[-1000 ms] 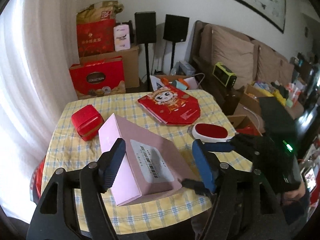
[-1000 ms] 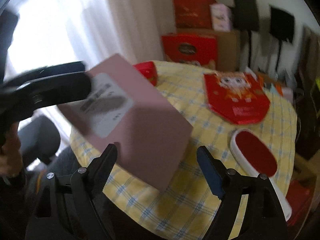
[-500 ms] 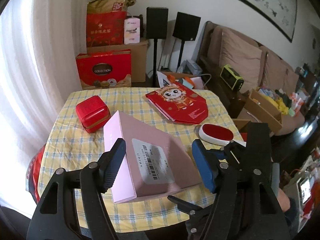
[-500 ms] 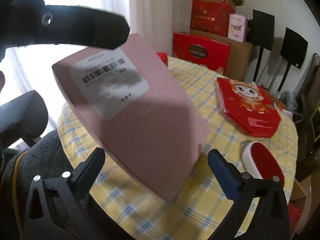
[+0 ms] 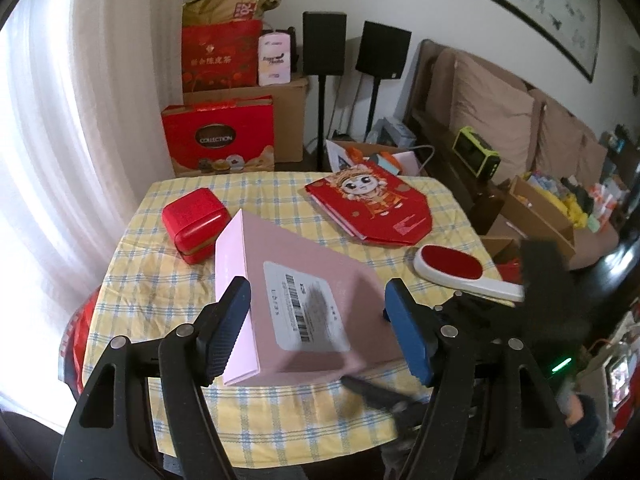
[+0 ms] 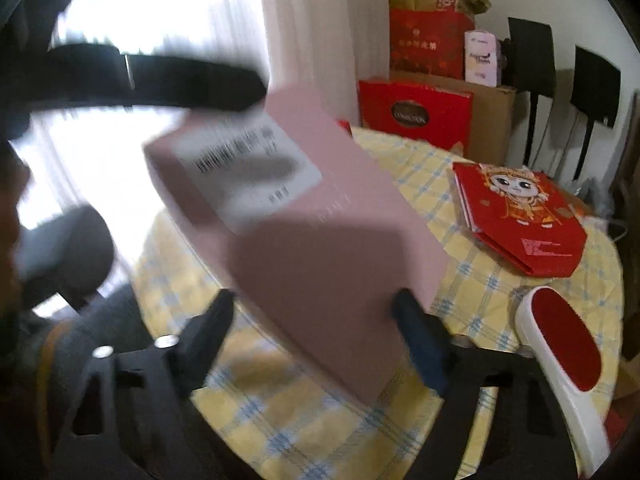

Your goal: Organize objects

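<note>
The flat, matte pink cardboard box (image 5: 304,292), labelled end near and long axis running away far-left, is gripped by the left gripper (image 5: 320,328) and clamped by the just-closing right gripper (image 6: 316,332).

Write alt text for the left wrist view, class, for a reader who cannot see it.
A pink box with a white barcode label, lifted at an angle, sits gripped between the left tongs above a table with a yellow checked cloth. Behind it lie a small red box, a red cartoon gift bag and a white-and-red brush.
</note>
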